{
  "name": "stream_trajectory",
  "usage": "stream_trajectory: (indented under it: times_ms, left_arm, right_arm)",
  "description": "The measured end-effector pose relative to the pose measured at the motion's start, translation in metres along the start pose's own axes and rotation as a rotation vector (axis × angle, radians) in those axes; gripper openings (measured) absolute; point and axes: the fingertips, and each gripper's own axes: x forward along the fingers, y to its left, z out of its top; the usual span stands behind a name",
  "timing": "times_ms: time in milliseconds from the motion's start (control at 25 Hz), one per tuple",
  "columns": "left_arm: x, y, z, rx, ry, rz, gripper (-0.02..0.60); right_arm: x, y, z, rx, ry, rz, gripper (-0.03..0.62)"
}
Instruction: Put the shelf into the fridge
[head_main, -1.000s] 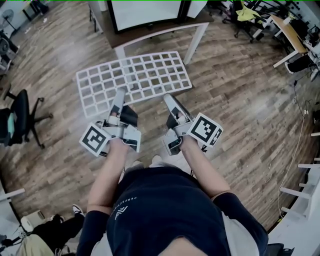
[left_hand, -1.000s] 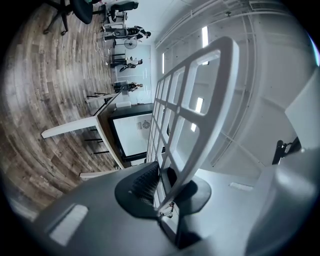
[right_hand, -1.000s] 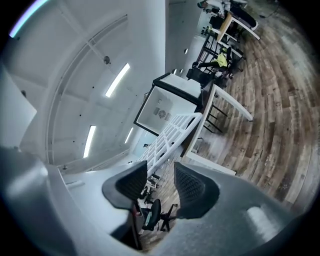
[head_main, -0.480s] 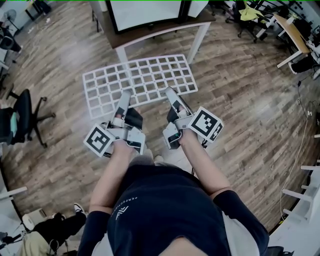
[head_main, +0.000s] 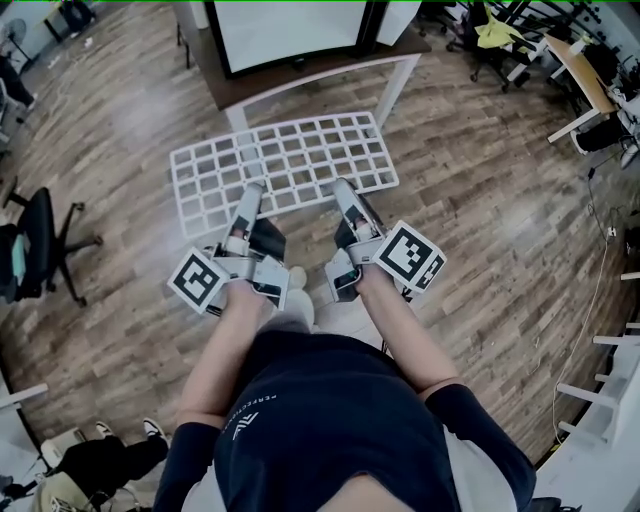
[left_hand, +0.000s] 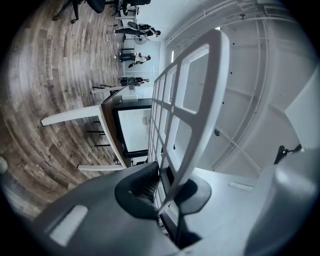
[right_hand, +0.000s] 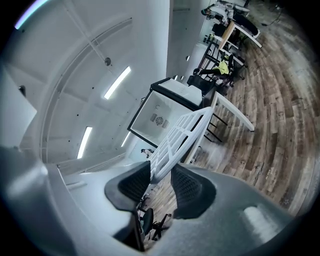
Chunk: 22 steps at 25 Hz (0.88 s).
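Note:
A white grid shelf (head_main: 285, 165) hangs level above the wooden floor, its near edge held in front of me. My left gripper (head_main: 252, 190) is shut on that edge; in the left gripper view the shelf (left_hand: 200, 100) rises from between the pressed pads (left_hand: 145, 185). My right gripper (head_main: 343, 185) has the shelf's edge (right_hand: 182, 132) between its jaws, which are closing, and a gap still shows beside the pads (right_hand: 187, 187). The fridge (head_main: 290, 25), a dark-framed box with a white inside, stands just beyond the shelf's far edge.
The fridge stands on a brown table with white legs (head_main: 395, 85). A black office chair (head_main: 40, 235) stands at the left. Desks and chairs (head_main: 580, 70) fill the far right. Bags and shoes (head_main: 90, 465) lie behind me at lower left.
The shelf and both grippers have moved a little forward, closer to the table and fridge. My foot has stepped forward under the grippers.

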Motion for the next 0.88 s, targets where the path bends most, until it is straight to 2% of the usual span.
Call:
stream_trajectory:
  times_ms: [520,880]
  left_arm:
    - [0.092,0.036,0.055,0.002,0.014,0.029,0.051]
    - [0.151,0.045,0.077,0.075,0.033,0.048,0.064]
  right_arm:
    - [0.092,-0.006,0.047,-0.084,-0.024,-0.032,0.123]
    - [0.144,-0.013,0.080,-0.101,-0.042,-0.040,0.124]
